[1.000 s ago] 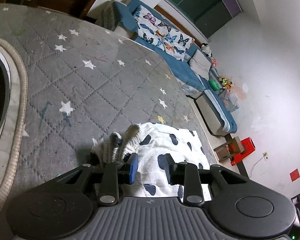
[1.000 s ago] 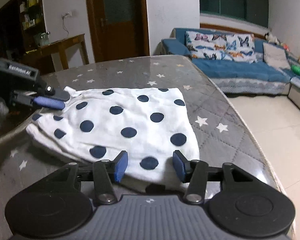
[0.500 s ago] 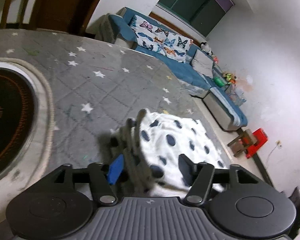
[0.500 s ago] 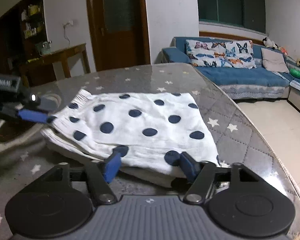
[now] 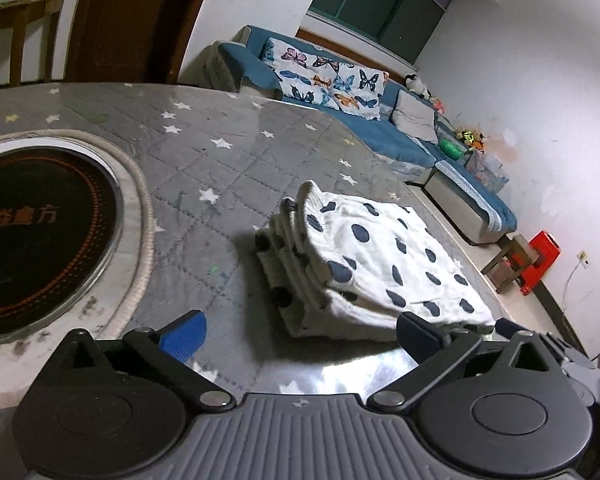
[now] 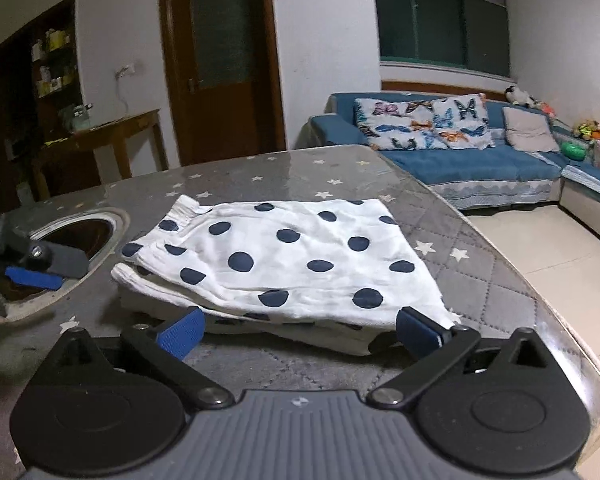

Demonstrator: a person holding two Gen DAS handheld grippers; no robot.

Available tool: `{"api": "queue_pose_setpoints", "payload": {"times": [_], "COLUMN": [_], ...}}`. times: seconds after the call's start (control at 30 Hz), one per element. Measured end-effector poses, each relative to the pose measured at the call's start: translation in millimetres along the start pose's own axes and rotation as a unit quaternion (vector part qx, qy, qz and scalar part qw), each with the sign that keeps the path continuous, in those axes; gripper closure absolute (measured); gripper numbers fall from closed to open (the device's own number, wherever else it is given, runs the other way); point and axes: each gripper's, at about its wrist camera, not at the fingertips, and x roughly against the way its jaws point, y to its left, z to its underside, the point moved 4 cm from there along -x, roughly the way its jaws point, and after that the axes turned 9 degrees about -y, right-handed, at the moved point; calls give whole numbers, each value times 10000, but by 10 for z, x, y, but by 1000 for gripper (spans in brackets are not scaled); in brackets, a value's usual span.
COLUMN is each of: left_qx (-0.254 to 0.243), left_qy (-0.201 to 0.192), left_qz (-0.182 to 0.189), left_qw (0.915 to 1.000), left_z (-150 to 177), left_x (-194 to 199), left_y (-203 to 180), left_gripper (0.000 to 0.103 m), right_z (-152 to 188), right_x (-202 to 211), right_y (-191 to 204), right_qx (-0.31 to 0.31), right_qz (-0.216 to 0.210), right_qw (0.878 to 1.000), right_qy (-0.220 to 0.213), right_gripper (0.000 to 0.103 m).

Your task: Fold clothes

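A white garment with dark blue dots (image 5: 380, 256) lies folded in a flat stack on the grey starred table cover (image 5: 220, 184). My left gripper (image 5: 300, 334) sits just short of the stack's near corner. Its jaws are opening wide, and only the stack's edge shows by the right finger. In the right wrist view the garment (image 6: 292, 256) spreads ahead. My right gripper (image 6: 300, 332) is at its near edge with jaws opening. The hem lies between the fingertips (image 6: 180, 334), but the pads do not press on it. The left gripper (image 6: 40, 268) shows at the far left.
A round black hob (image 5: 40, 236) is set into the table to the left of the garment. The table's rounded edge (image 6: 540, 300) runs close on the right. Beyond it are tiled floor and a blue sofa (image 6: 480, 160). A door and a wooden side table (image 6: 112, 132) stand behind.
Both grippers have opened and let go of the garment, then drawn back from it. The garment now rests as a folded stack. The left gripper has swung toward the hob side.
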Motion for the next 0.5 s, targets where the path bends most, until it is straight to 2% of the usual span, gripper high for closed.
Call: {"api": "queue_pose_setpoints", "payload": {"times": [0.2,0.5], "left_qx": [-165,-113], "left_qy": [-165,-57], "left_qz": [-47,-245], "left_qw": [9997,9996], "left_z": [79,215], "left_x": [162,275], "left_y": [7,95], "left_gripper": [0,0], "right_z": [45,81], "right_x": [31,72], "right_y": [36,162], "right_qx": [-148,-312], "right_qz": [96,81], "right_qw": [9998,9995], "right_qy": [40,-69], "right_gripper": [0,0]}}
